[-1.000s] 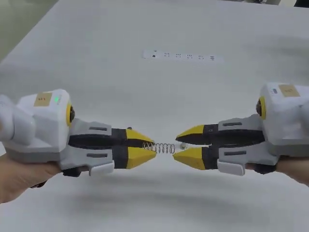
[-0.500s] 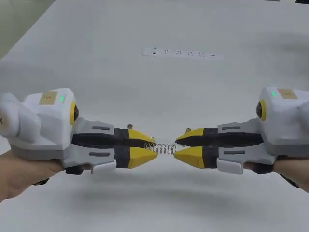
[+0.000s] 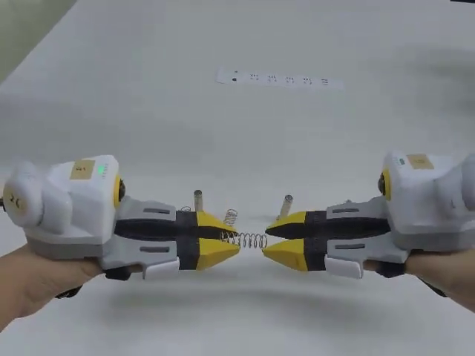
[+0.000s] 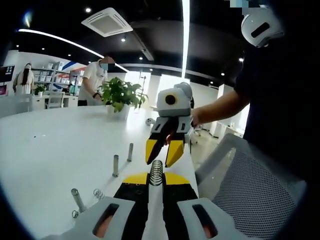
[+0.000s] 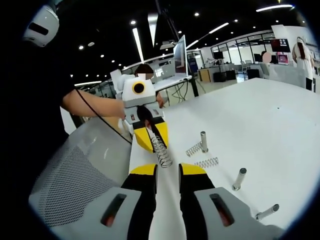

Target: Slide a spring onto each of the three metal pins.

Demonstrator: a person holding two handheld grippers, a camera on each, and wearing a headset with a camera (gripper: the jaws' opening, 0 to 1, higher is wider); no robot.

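Note:
My left gripper (image 3: pixel 236 243) is shut on one end of a small steel spring (image 3: pixel 249 239), which it holds level above the white table. The spring's free end reaches between the yellow tips of my right gripper (image 3: pixel 266 239), whose jaws stand open in a V. The left gripper view shows the spring (image 4: pixel 156 172) rising from my left gripper (image 4: pixel 156 179) toward the right gripper (image 4: pixel 160 161). Three metal pins (image 5: pixel 204 141) (image 5: pixel 239 178) (image 5: pixel 267 212) stand bare on the table beside my right gripper (image 5: pixel 168 171). Two loose springs (image 5: pixel 194 149) (image 5: pixel 206 162) lie by the nearest pin.
A white power strip (image 3: pixel 278 78) lies far back on the table (image 3: pixel 148 111). Two pins (image 3: pixel 198 200) (image 3: pixel 286 205) and a loose spring (image 3: pixel 231 216) sit just behind the gripper tips. A mesh chair (image 4: pixel 250 190) stands at the table's edge, and a potted plant (image 4: pixel 120 95) at the far end.
Both grippers sit a little lower in the picture, still tip to tip with the spring between them. The pins and a loose spring now show behind the tips.

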